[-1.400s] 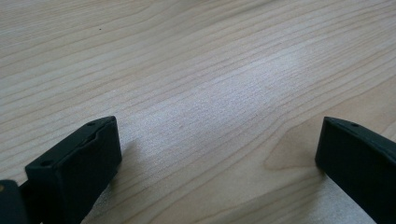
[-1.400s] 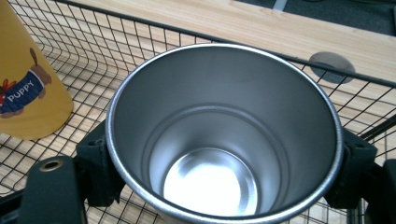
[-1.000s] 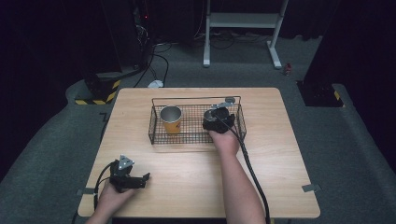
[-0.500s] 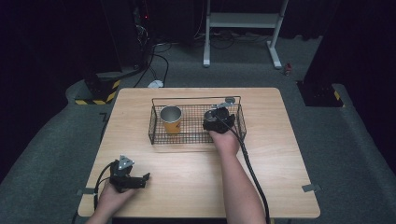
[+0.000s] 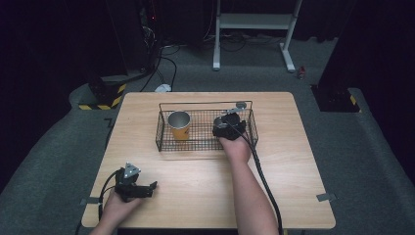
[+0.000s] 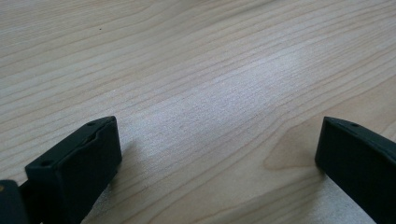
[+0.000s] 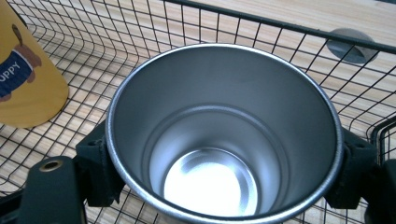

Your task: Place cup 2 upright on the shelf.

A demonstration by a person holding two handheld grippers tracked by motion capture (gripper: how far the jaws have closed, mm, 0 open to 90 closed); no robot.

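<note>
Both right gripper (image 7: pixel 219 172) fingers (image 7: pixel 100 168) clamp the steel cup (image 7: pixel 219 135)

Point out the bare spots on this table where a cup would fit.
The wooden table is bare right of the right forearm, between the black wire basket and the left gripper, and left of the basket. Crowded: inside the basket, the yellow cup and the right gripper clamping the steel cup.

I see a wooden table (image 5: pixel 195 196). A black wire basket (image 5: pixel 164 139) sits on it toward twelve o'clock. Down at seven o'clock, my left gripper (image 5: pixel 149 188) rests on the bare wood.
</note>
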